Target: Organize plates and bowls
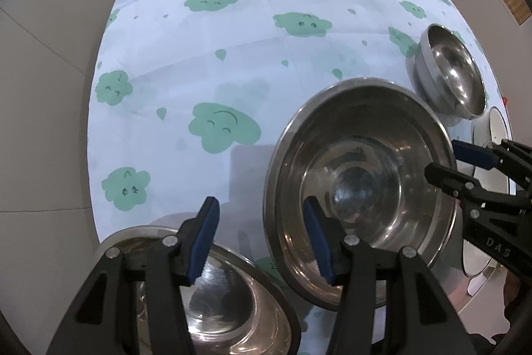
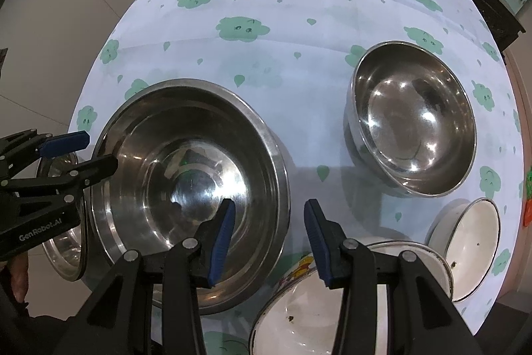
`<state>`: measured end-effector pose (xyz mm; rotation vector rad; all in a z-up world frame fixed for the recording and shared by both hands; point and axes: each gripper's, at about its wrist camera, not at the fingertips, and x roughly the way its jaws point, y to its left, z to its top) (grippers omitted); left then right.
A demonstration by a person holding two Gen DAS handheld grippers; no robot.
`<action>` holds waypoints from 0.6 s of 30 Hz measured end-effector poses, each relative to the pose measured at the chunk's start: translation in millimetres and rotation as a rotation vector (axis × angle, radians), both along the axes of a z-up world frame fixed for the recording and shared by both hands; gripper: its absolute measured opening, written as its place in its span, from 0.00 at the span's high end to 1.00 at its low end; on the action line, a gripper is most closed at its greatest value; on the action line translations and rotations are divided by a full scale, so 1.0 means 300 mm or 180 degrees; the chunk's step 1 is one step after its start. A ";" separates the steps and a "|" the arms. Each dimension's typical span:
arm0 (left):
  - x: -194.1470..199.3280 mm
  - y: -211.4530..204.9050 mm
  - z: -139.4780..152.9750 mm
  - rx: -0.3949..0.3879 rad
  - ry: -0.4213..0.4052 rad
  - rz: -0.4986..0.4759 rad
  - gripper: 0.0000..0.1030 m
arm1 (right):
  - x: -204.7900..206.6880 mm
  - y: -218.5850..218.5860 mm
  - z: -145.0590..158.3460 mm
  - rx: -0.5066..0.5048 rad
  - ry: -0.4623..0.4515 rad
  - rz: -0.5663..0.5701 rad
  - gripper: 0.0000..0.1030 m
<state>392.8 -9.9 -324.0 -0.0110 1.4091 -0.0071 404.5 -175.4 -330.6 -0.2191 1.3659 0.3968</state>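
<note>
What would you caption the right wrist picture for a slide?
Open right gripper straddling the rim of a big steel bowl on a cloud-print tablecloth.

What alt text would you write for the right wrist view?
Open right gripper hovers over the large steel bowl's right rim on a cloud-print tablecloth. A smaller steel bowl sits right, white dishes nearer, and the left gripper enters from the left.

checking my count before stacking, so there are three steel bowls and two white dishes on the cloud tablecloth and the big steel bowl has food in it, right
Not quite: the big steel bowl is empty, as the right wrist view shows. The rest holds: three steel bowls counting the smaller steel bowl and the left steel bowl, plus the near white dish and the far white dish, on the cloud tablecloth.
</note>
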 end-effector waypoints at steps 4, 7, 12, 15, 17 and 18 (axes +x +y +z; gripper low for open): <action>0.001 -0.001 -0.002 -0.0007 0.0002 -0.0024 0.49 | -0.001 0.004 -0.005 -0.0014 0.0026 0.0003 0.61; 0.002 0.000 -0.006 -0.0032 0.0024 -0.0028 0.49 | -0.003 0.004 -0.008 -0.0020 0.0036 0.0000 0.63; 0.003 0.003 -0.005 -0.0032 0.0015 -0.0040 0.51 | -0.007 0.009 -0.015 -0.0028 0.0069 0.0004 0.68; 0.002 0.003 -0.006 -0.0039 0.0022 -0.0053 0.60 | -0.008 0.008 -0.020 -0.0032 0.0082 -0.0015 0.68; 0.001 0.000 -0.009 -0.0041 0.0034 -0.0067 0.64 | -0.008 0.005 -0.022 -0.0030 0.0088 -0.0028 0.69; 0.000 -0.003 -0.010 -0.0047 0.0034 -0.0082 0.69 | -0.009 0.005 -0.022 -0.0034 0.0089 -0.0030 0.69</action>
